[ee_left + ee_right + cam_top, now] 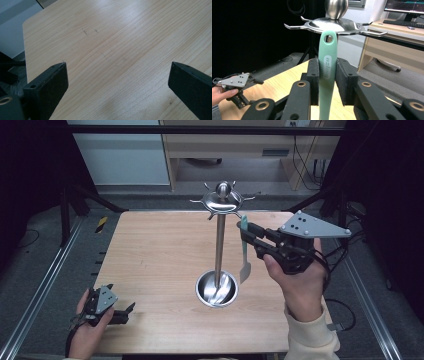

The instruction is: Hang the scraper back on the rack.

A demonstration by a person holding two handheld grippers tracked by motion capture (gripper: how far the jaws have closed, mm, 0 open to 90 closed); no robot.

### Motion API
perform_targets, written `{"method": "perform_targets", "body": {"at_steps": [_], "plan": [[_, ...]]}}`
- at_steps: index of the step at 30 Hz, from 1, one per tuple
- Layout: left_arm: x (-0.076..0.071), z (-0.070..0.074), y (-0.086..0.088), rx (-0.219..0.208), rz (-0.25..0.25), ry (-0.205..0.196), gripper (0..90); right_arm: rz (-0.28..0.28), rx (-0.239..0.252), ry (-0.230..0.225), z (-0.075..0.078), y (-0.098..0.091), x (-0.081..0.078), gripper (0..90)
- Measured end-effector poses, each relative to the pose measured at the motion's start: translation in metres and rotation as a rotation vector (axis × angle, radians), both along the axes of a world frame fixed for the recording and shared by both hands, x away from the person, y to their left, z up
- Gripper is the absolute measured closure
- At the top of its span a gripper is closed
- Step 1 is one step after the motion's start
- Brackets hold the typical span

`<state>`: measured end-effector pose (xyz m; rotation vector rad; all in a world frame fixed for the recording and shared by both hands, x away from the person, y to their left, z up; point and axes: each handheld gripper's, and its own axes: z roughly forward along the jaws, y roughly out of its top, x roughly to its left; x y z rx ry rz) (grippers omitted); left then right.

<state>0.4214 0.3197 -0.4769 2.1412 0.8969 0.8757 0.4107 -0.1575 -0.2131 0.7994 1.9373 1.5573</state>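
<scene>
A steel utensil stand (218, 245) rises from a round dish base (216, 290) at the table's middle, topped by a hooked disc (222, 200) and a ball. My right gripper (247, 236) is shut on the mint-green handle of a utensil (244, 250), which hangs upright just right of the pole, blade down. In the right gripper view the handle (327, 65) sits between the pads (313, 75), its hanging hole level with the hooked disc (332, 25). My left gripper (131, 312) rests open at the table's front left corner; its jaws stand wide apart over bare wood (120, 50).
The wooden table (150, 255) has metal rails along both sides. A desk and cables stand behind it. In the right gripper view, a desk with a monitor (404, 6) and keyboard lies beyond, and the other hand holds its gripper (237, 85) far left.
</scene>
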Motion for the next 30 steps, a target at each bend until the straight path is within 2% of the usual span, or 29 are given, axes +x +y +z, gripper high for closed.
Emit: {"method": "perform_targets", "body": {"at_steps": [14,20,30], "plan": [[0.0,0.0,-0.001,0.001,-0.003,0.001,2.6,-0.006,0.011,0.019,-0.005,0.005,0.008,74.0],[0.0,-0.001,-0.002,0.009,-0.009,0.007,2.6,-0.007,0.045,0.012,-0.009,0.007,0.011,74.0],[0.0,-0.001,-0.002,0.007,-0.008,0.007,2.6,-0.014,0.064,-0.004,-0.013,0.011,0.014,73.9]]}}
